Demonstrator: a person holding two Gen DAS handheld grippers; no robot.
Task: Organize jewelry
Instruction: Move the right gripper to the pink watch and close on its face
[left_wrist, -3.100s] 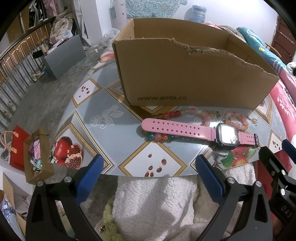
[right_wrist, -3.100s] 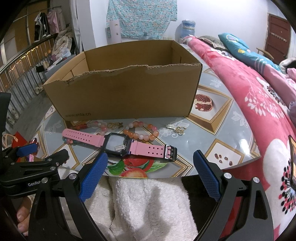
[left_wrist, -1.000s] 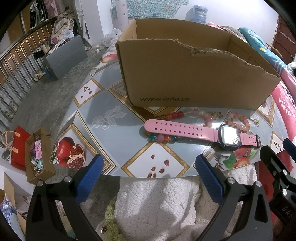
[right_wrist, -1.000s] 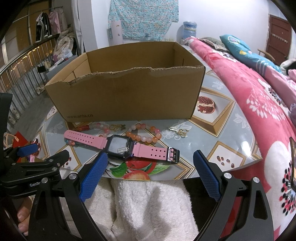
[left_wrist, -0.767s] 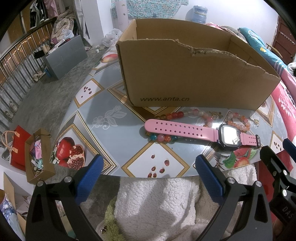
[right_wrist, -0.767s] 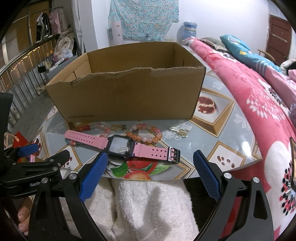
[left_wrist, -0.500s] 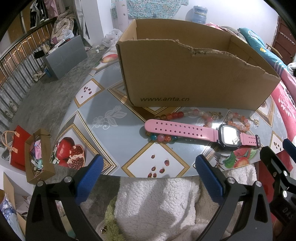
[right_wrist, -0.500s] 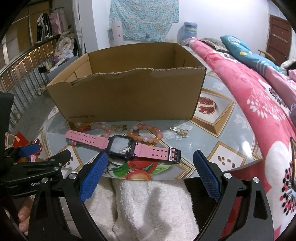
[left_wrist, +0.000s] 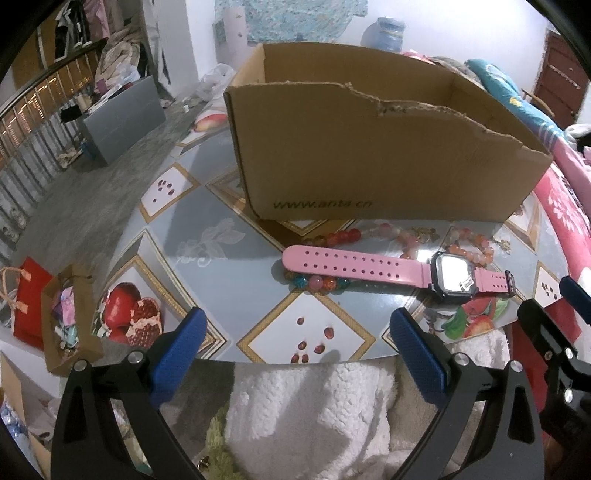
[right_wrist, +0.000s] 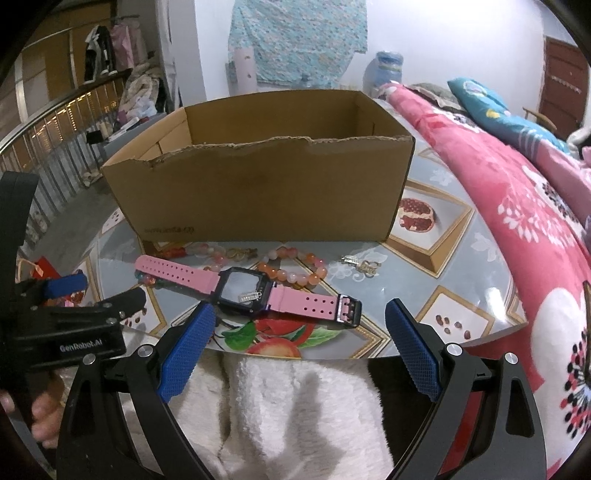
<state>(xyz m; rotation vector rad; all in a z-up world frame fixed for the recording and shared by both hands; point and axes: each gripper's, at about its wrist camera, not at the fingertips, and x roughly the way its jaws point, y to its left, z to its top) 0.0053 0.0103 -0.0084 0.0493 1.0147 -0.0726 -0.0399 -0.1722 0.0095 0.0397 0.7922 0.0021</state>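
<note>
A pink-strapped watch with a black face lies flat on the glass table in front of an open cardboard box. Beaded bracelets and a small gold charm lie between watch and box, and one bracelet is partly under the strap. My left gripper hangs open at the table's near edge, left of the watch face. Also open, my right gripper sits just short of the watch, with nothing between its fingers.
The round table carries a fruit-pattern cloth. White fleece fabric sits below its near edge. A pink floral quilt lies to the right. Paper bags stand on the floor at left, beside a railing.
Both views have crept slightly closer to the table and the watch. Nothing on the table has moved, and both grippers stay open.
</note>
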